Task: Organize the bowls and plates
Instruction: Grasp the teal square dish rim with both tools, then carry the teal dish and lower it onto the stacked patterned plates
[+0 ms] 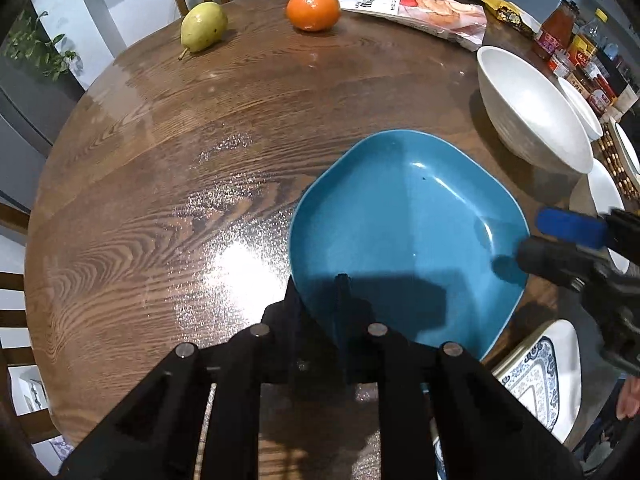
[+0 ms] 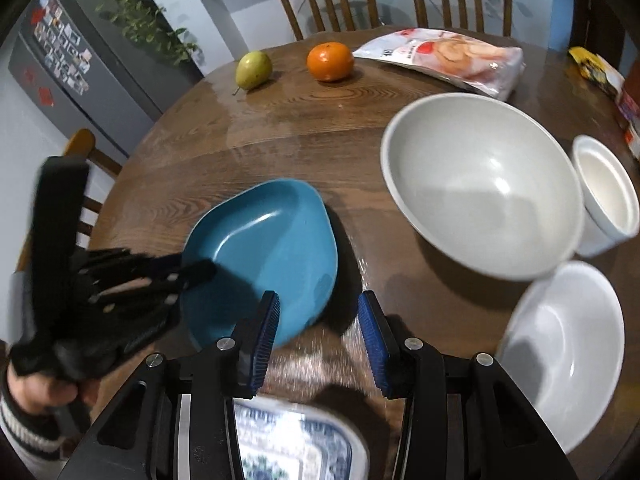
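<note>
Bare tabletop (image 1: 160, 200) left of blue plate (image 1: 400, 216); bowls (image 2: 480, 184) crowding right.

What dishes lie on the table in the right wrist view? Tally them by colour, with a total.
White: 3, big bowl, small bowl, shallow bowl
Blue plate: 1
Patterned plate: 1
Total: 5

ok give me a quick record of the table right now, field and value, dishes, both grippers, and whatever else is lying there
left gripper: shut on the rim of the blue plate
right gripper: open, holding nothing, beside the blue plate's near edge
large white bowl: upright on the table, right of the blue plate
small white bowl: beside the large one
white dish: near right
patterned plate: nearest edge, under the right gripper
fruit: pear, orange, far side
snack bag: far side
</note>
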A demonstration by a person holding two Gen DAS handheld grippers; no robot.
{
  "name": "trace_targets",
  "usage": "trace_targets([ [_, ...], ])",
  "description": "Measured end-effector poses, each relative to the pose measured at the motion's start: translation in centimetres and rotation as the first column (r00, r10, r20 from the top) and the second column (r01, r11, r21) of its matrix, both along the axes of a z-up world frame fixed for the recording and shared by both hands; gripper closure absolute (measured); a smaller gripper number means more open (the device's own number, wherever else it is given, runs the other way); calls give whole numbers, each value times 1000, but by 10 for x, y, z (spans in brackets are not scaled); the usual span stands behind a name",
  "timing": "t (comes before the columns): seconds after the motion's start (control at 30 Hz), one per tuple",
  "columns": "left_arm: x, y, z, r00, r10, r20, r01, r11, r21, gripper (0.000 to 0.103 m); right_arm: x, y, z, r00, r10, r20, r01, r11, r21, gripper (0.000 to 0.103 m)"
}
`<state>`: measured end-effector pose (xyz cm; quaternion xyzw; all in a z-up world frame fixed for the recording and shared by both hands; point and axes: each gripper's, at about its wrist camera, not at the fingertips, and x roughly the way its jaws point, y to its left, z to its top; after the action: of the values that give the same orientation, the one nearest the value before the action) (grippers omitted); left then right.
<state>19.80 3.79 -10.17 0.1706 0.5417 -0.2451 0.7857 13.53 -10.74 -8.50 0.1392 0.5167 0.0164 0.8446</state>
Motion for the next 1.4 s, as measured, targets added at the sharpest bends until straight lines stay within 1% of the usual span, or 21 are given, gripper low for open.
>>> trace_targets([
  [0.13, -1, 3, 1, 1000, 2, -8, -2, 1000, -18, 88, 12, 3, -13, 999, 8, -32, -8, 1000, -9, 60],
  [0.17, -2, 3, 1, 1000, 2, -8, -2, 1000, -22, 89, 14, 4, -16, 999, 9, -37, -10, 1000, -12, 67],
  [0.2, -1, 2, 1, 1000, 2, -6, -2, 1000, -23, 89, 15, 4, -18, 999, 12, -42, -13, 1000, -14, 71],
  [0.27, -1, 3, 1, 1000, 5, -3, -5, 1000, -27, 89, 17, 4, -24, 998, 25, -62, -25, 1000, -6, 84],
  [0.37, -1, 4, 2, 1000, 22, 1, -22, 999, -44, 89, 16, 3, -29, 997, 32, -73, -33, 999, -14, 85],
  [0.5, -2, 3, 2, 999, 44, 9, -43, 997, -64, 90, 11, 0, -32, 997, 19, -77, -19, 1000, 9, 86],
  [0.63, -3, 0, 1, 999, 49, 15, -48, 996, -70, 90, 7, -2, -27, 998, 1, -58, 0, 1000, 21, 86],
  [0.77, -2, 0, 12, 997, 62, 34, -59, 993, -100, 91, 1, -8, -16, 1000, -16, -25, 17, 999, 44, 87],
  [0.97, -8, -6, 38, 994, 62, 94, -49, 991, -128, 91, -11, -14, 5, 999, -39, 33, 37, 997, 75, 87],
  [1.2, -28, -13, 57, 989, 43, 139, -22, 989, -148, 91, -31, -20, 24, 995, -67, 72, 58, 991, 118, 87],
  [1.4, -45, -17, 65, 988, 33, 148, -9, 987, -160, 91, -53, -22, 35, 993, -77, 90, 66, 990, 124, 87],
])
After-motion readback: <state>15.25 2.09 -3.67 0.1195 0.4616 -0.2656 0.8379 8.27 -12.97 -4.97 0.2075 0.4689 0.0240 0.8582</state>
